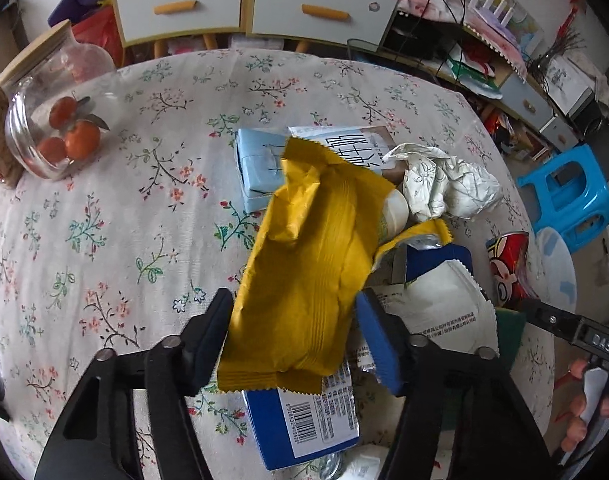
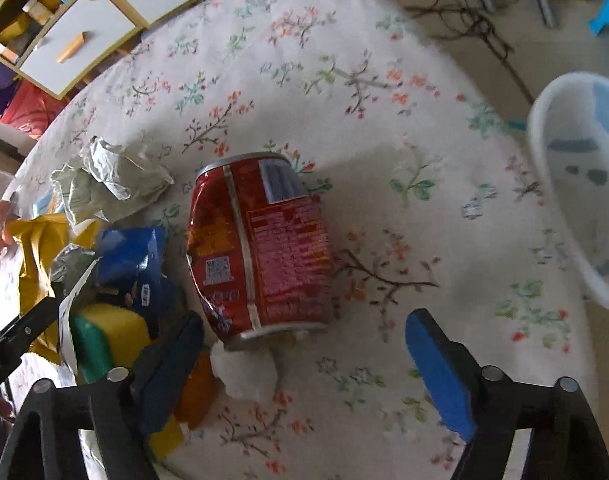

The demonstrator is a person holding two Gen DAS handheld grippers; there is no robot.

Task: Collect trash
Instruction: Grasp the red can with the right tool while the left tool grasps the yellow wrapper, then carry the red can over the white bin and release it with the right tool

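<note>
The yellow wrapper (image 1: 304,264) lies on top of the trash heap on the surface (image 1: 116,208), draped over a blue carton (image 1: 304,424) and a white bottle (image 1: 394,212). The left gripper (image 1: 294,336) straddles its near end, jaws half open, a pad on each side; the left pad looks to be at the wrapper's edge, the right one just clear of it, so nothing is gripped yet. To do this well, close on the wrapper's body rather than its crimped end, and keep the fingertips above the carton so only the wrapper comes up. It is light and slippery, so a firm pinch is needed before lifting.

The red can (image 2: 260,244) lies dented on its side, near the edge of the heap, with a white wad (image 2: 248,376) touching its near rim. The right gripper (image 2: 304,348) hovers over that end, jaws fairly wide and empty, the can's lower rim between them. The left finger (image 2: 172,360) sits against a sponge (image 2: 112,336), so it should shift a little toward the can to avoid catching it. Grip across the can's sides, not its rims. The white bin (image 2: 560,184) stands just beyond the surface's edge on the right, the likely place to drop both.
</note>
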